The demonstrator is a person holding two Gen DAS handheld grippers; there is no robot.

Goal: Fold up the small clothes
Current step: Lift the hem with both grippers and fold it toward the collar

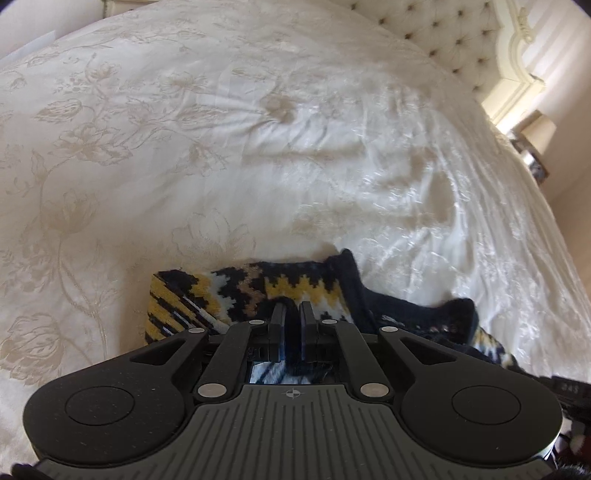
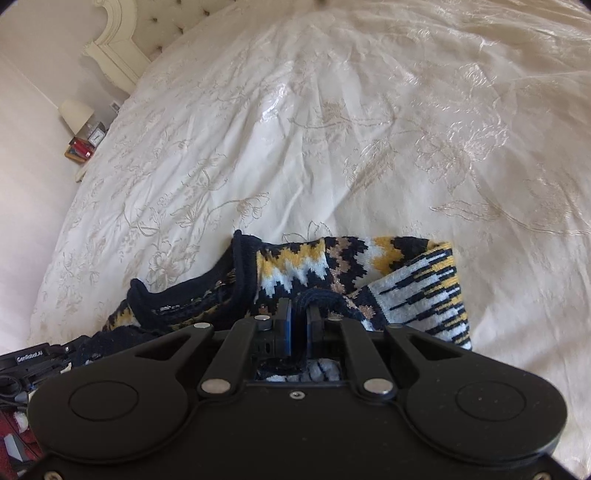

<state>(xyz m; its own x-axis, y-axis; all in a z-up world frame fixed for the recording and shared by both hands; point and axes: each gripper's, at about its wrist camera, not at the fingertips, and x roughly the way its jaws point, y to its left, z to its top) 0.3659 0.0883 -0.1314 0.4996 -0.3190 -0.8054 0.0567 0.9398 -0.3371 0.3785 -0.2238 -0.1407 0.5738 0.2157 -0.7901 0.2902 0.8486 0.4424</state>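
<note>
A small knitted sweater (image 1: 258,291) with a navy, yellow, white and tan zigzag pattern lies bunched on the bed, right in front of both grippers. My left gripper (image 1: 291,310) is shut on a fold of it, with knit showing between and behind the fingers. In the right wrist view the sweater (image 2: 332,266) shows its navy collar at left and a striped sleeve at right. My right gripper (image 2: 299,310) is shut on a navy ribbed edge of the sweater.
A white floral bedspread (image 1: 221,147) covers the bed. A tufted cream headboard (image 1: 443,26) stands at the far end. A bedside table with a lamp (image 2: 75,112), a clock and red books is beside it. The other gripper's body (image 2: 29,360) shows at lower left.
</note>
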